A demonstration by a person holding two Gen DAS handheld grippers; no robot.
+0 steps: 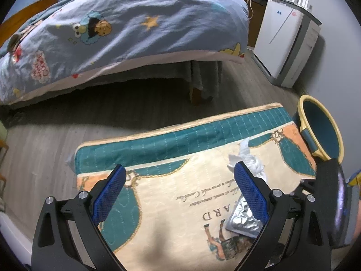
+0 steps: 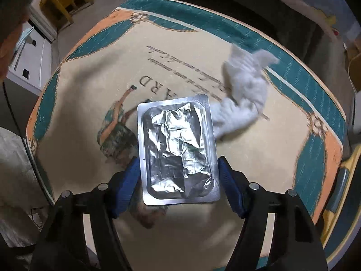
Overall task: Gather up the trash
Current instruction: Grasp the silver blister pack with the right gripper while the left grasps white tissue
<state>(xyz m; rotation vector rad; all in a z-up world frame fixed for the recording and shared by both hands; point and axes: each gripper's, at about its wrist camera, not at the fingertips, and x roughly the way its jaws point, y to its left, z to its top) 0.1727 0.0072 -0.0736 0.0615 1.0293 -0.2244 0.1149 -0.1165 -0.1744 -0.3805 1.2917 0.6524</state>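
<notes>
A silver, crinkled foil blister pack (image 2: 178,149) lies flat on a cream, teal and orange printed floor mat (image 2: 237,203), bracketed by the blue-padded right gripper (image 2: 178,178), which points steeply down over it. The jaws stand spread either side of the pack's near half, the left pad at its edge and the right pad just beside the opposite rim, so the pack sits between them but does not look clamped; whether either pad already touches cannot be told. A crumpled white tissue (image 2: 243,90) rests on the mat at about one o'clock from the pack, its lower end touching the pack's top right corner. The left gripper (image 1: 180,194) hovers above the same mat with its jaws wide apart and nothing between them. In the left wrist view, a teal wastebasket with a yellow rim (image 1: 325,131) stands at the mat's edge, at roughly two o'clock from the left gripper, near the foot of a bed covered in a blue cartoon-print quilt (image 1: 135,22). The step in hand appears to be the pickup of the foil pack; the next move likely calls for squeezing the jaws onto its thin edges, lifting without letting it slip, and carrying it towards the wastebasket, with the tissue to follow.
</notes>
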